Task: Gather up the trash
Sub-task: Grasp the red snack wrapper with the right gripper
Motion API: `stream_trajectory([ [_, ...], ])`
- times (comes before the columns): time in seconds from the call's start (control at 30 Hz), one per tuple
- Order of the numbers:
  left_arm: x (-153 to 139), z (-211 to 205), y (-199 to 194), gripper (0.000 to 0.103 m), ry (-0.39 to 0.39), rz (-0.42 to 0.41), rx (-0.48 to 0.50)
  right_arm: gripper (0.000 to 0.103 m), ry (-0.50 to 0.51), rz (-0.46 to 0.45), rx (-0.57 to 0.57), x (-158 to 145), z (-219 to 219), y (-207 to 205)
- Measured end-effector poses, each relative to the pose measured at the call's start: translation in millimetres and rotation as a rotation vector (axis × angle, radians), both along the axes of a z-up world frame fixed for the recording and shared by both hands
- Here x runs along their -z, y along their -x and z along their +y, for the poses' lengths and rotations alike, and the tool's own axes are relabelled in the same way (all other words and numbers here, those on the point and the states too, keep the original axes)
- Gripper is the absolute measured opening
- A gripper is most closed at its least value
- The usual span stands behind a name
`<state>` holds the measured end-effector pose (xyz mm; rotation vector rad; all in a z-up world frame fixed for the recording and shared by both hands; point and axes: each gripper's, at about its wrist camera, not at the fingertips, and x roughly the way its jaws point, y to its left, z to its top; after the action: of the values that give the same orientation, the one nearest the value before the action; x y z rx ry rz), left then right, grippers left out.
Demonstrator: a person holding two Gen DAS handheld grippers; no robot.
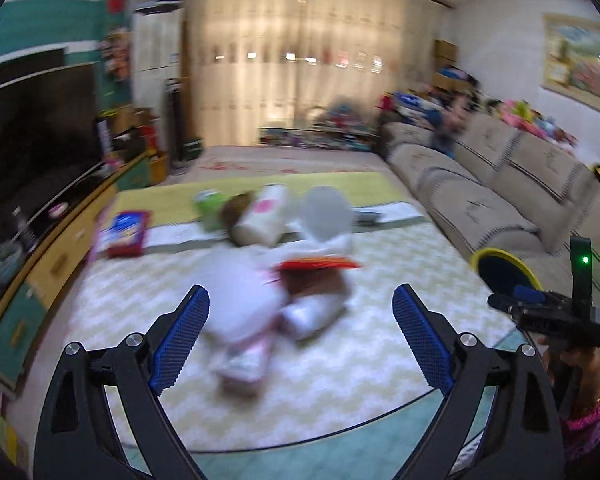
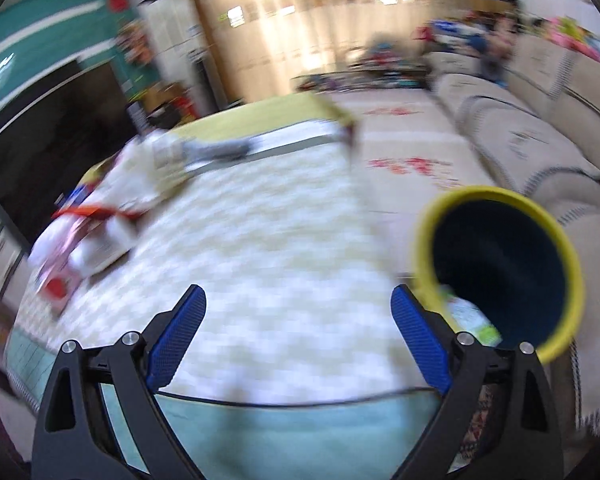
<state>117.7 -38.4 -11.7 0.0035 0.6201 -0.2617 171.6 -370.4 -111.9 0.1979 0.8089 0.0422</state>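
Trash: blurred heap of cartons, wrappers and cups on patterned tablecloth, toward far left of table. Yellow-rimmed bin just beside table's right edge, packet inside. Left gripper spread wide, empty, before heap. Right gripper spread wide, empty, beside bin. Sofa beyond.

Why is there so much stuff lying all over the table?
That is the trash: wrappers, cartons and a tipped white bottle scattered on the table, not in the yellow-rimmed bin. The pictures are blurred, so details are unclear.
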Motion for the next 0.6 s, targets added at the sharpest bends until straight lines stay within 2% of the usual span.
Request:
stream_trajectory([
  [0.17, 15, 52, 2, 0.092, 0.038, 0.019, -0.082, 0.089, -0.001, 0.018, -0.187, -1, 74, -24],
  [0.33, 27, 65, 2, 0.092, 0.063, 0.036, -0.093, 0.086, 0.048, -0.064, -0.285, -23, 125, -43],
  [0.47, 29, 66, 5, 0.092, 0.076, 0.038, -0.095, 0.068, 0.104, -0.117, -0.382, -35, 160, -56],
  [0.6, 33, 71, 6, 0.092, 0.089, 0.047, -0.109, 0.058, 0.176, -0.139, -0.449, -37, 182, -65],
])
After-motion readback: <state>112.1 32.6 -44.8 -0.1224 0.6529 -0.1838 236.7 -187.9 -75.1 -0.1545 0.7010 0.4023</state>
